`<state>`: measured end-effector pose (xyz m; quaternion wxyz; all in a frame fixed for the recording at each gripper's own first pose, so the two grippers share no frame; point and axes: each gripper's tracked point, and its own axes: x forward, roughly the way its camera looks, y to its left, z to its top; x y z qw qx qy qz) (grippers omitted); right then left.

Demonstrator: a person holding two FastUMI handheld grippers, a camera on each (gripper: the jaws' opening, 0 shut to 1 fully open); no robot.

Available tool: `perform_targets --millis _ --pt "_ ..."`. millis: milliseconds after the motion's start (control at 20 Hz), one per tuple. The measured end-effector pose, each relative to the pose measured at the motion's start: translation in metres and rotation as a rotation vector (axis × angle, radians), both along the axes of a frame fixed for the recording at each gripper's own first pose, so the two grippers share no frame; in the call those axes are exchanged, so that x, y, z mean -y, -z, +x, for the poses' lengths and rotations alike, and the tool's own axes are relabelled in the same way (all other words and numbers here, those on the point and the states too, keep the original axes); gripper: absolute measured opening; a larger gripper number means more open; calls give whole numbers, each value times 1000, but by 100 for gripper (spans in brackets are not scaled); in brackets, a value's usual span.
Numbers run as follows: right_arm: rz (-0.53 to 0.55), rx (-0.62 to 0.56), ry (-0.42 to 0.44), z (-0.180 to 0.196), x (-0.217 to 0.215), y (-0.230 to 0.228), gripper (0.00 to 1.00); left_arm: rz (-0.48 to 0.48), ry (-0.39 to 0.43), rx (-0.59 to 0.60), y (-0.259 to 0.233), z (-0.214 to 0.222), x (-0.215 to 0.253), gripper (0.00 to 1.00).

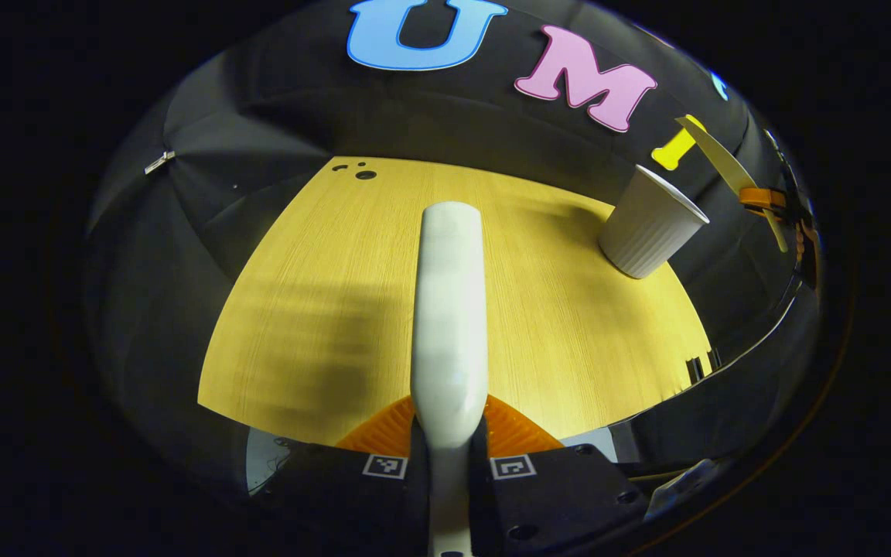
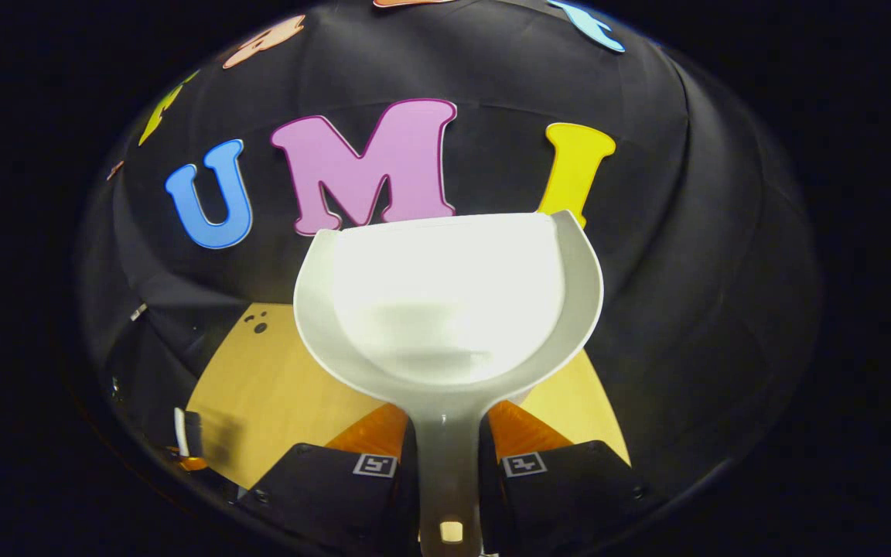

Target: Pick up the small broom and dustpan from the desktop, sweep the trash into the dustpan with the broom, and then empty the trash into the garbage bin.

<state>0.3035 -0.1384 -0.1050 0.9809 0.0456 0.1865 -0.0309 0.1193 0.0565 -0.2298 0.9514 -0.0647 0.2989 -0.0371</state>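
- Your left gripper (image 1: pixel 449 452), at the bottom centre of the left gripper view, is pinching the broom (image 1: pixel 449 309) by its pale handle, which runs up the middle of the frame over the wooden desktop (image 1: pixel 322 309).
- Your right gripper (image 2: pixel 449 456), bottom centre of the right gripper view, is clamped on the stem of the dustpan (image 2: pixel 445 302); the pan is raised and looks empty.
- No trash is visible on the wood, so you are likely at or past the emptying step; tip the pan squarely over the garbage bin (image 1: pixel 650 232), the white ribbed cup at upper right of the left gripper view.
- Watch the other gripper near the bin at that frame's right edge, and keep the broom handle off the rim.
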Motion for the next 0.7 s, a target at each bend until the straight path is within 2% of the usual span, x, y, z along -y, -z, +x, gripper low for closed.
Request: perform_targets --millis 50,100,200,400,500,650,700 --pt "9 -7 -16 -2 -2 1 30 0 7 -2 4 -1 2 22" --pt "20 -13 -31 -1 -4 4 34 4 14 -6 9 -1 3 25" --pt "53 -32 -65 5 -9 20 35 8 26 -2 12 2 5 25" --pt "119 -103 -130 18 -43 68 35 31 36 -3 17 10 9 25" --pt "121 -145 -150 17 -60 97 30 36 38 -6 20 15 9 25" --pt "128 -208 -175 5 -86 138 30 67 33 -26 27 27 5 25" --pt "133 -233 -184 4 -92 150 30 68 32 -31 28 31 5 23"
